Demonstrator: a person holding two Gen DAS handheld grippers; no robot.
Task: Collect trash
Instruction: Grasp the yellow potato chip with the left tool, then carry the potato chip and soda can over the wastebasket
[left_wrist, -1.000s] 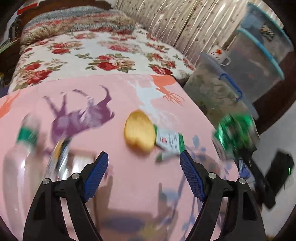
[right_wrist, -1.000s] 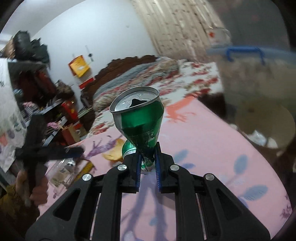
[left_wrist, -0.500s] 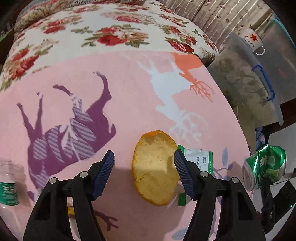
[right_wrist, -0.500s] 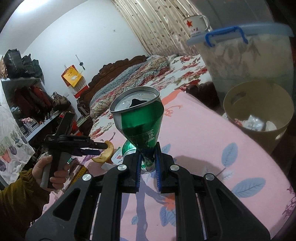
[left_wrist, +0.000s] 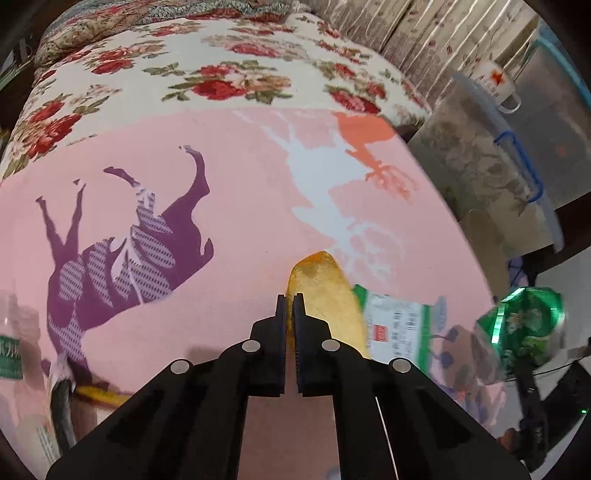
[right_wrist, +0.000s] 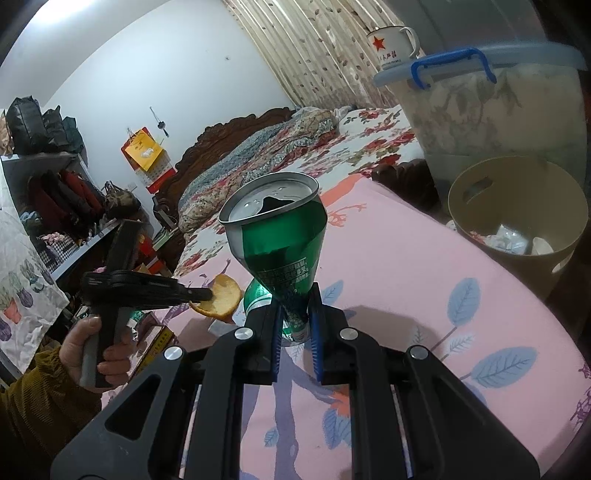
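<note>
A second back the left gripper (left_wrist: 290, 308) was spread wide above the pink animal-print cloth (left_wrist: 240, 206); now its jaws are snapped together on the edge of the curved yellow-orange citrus peel (left_wrist: 325, 291), which was lying loose on the cloth before. From the right wrist view the peel (right_wrist: 221, 298) is seen pinched at the black fingertips, tilted up with its lower edge at or just above the cloth. The green-and-white snack wrapper (left_wrist: 397, 326) is left flat just beside the peel, same spot as earlier.

The right gripper (right_wrist: 295, 341) hasn't changed: the crushed green drink can (right_wrist: 280, 240) is still pinched at its squashed waist between the blue pads, open top tilted toward the camera. The tan round plastic bin (right_wrist: 517, 218) is seen off the cloth's far corner with some white scraps inside, well apart from both grippers. The left hand (right_wrist: 92, 347) in a mustard sleeve is wrapped around the handle.
</note>
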